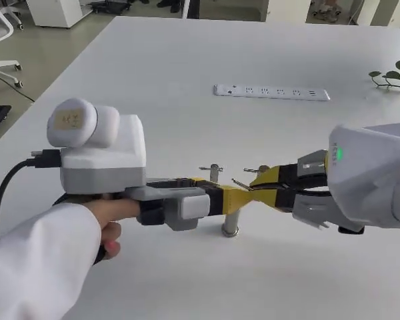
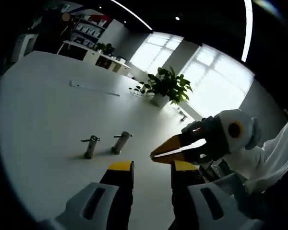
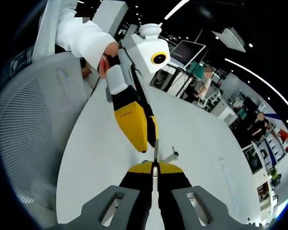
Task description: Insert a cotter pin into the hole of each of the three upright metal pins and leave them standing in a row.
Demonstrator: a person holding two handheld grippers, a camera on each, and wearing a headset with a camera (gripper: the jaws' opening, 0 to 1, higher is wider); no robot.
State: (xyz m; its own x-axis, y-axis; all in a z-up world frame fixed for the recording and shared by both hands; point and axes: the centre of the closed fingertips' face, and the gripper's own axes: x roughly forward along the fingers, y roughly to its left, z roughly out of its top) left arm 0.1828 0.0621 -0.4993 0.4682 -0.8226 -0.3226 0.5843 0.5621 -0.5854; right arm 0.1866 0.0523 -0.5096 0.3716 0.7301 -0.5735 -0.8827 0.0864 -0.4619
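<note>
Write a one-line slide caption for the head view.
Right hand-held gripper holds a cotter pin near the front metal pin.

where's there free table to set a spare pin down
Bare table stretches between the power strip and the far pins, and again along the near edge below both grippers. It is crowded in the centre, where the left gripper and right gripper meet over the near pin.
</note>
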